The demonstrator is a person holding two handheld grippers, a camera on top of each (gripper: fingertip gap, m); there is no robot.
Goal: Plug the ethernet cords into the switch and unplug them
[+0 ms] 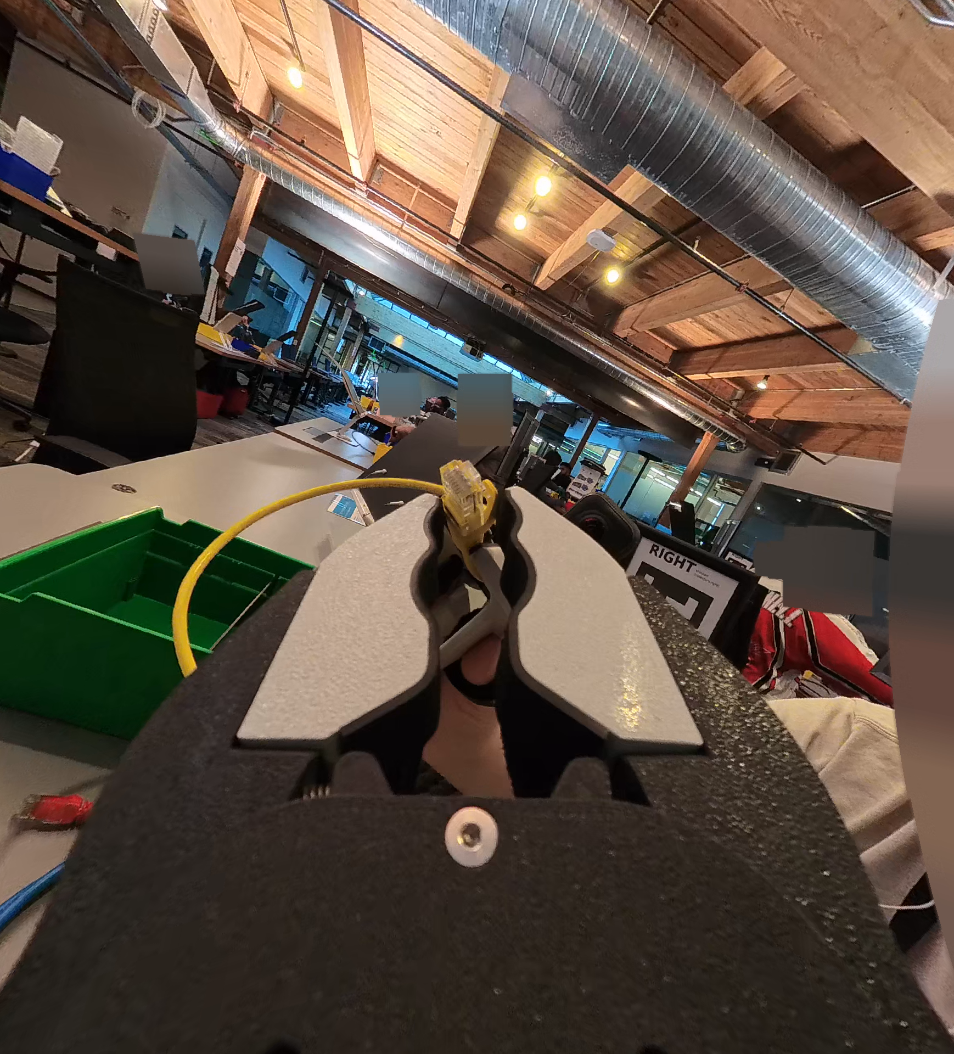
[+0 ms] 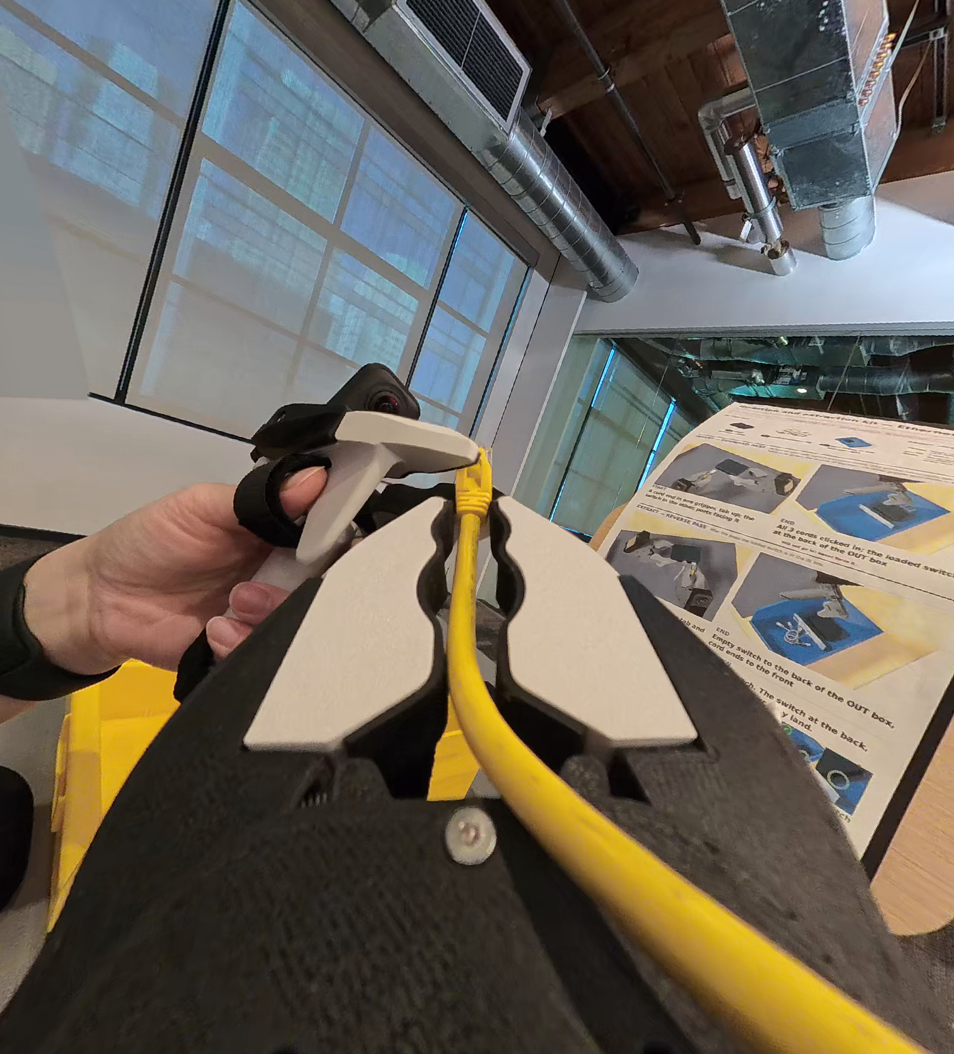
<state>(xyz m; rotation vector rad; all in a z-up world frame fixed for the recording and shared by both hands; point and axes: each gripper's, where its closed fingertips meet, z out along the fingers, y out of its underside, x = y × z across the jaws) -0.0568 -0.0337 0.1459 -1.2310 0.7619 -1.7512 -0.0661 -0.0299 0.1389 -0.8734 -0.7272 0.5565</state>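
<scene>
Bins, a sheet and ducting

A green bin (image 1: 121,616) sits at left; a yellow bin (image 2: 104,758) lower left, an instruction sheet (image 2: 839,582) right, ducting (image 1: 720,159) overhead.

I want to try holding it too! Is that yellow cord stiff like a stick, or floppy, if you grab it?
Probably bendy but springy: the yellow cord arcs in a smooth loop instead of hanging limp. It looks light, since the left gripper holds it up by the plug alone. The clear plug end is likely hard and a bit fragile.
</scene>
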